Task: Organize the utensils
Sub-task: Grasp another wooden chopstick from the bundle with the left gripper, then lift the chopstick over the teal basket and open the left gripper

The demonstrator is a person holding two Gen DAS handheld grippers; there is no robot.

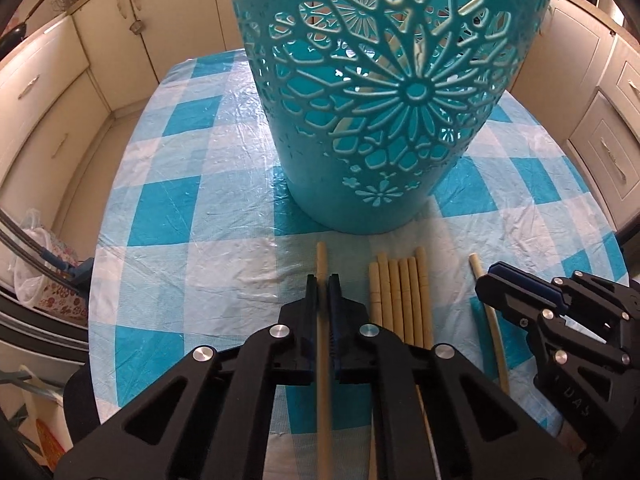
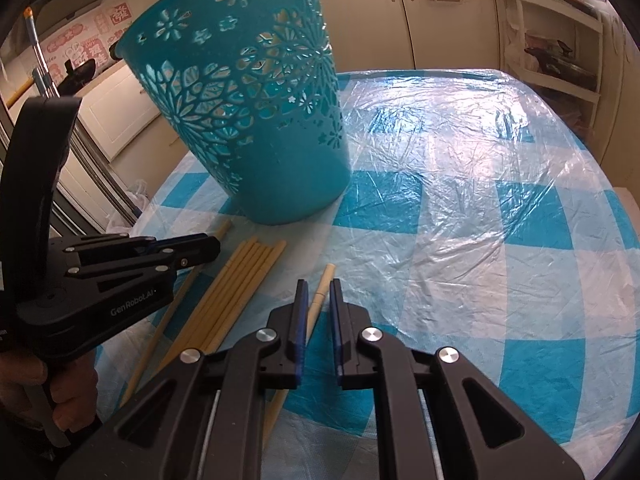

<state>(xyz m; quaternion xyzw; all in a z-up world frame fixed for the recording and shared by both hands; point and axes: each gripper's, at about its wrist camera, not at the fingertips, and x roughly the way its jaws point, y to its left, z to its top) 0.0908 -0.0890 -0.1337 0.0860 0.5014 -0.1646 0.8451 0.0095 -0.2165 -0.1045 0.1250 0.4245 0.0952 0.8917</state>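
A tall teal basket [image 1: 384, 100] [image 2: 248, 120] with flower cut-outs stands on the checked table; pale sticks show through its holes. Several pale chopsticks [image 1: 400, 300] [image 2: 240, 276] lie bundled just in front of it. My left gripper [image 1: 323, 280] [image 2: 212, 250] is shut on a single chopstick [image 1: 321, 256] [image 2: 160, 332] left of the bundle. Right of the bundle lies another lone chopstick [image 1: 498, 340] [image 2: 326, 276]. My right gripper [image 2: 319, 288] [image 1: 490, 276] hovers over its far end, nearly shut with a narrow gap, and the stick runs slantwise beneath the fingers, not clamped.
The table [image 1: 180, 200] [image 2: 480, 200] wears a blue-and-white cloth under crinkled clear plastic. Cream cupboards [image 1: 60, 100] surround it. A plastic bag [image 1: 36, 248] sits off the left edge, and a shelf unit [image 2: 560, 40] stands at the far right. A hand [image 2: 68, 396] holds the left gripper.
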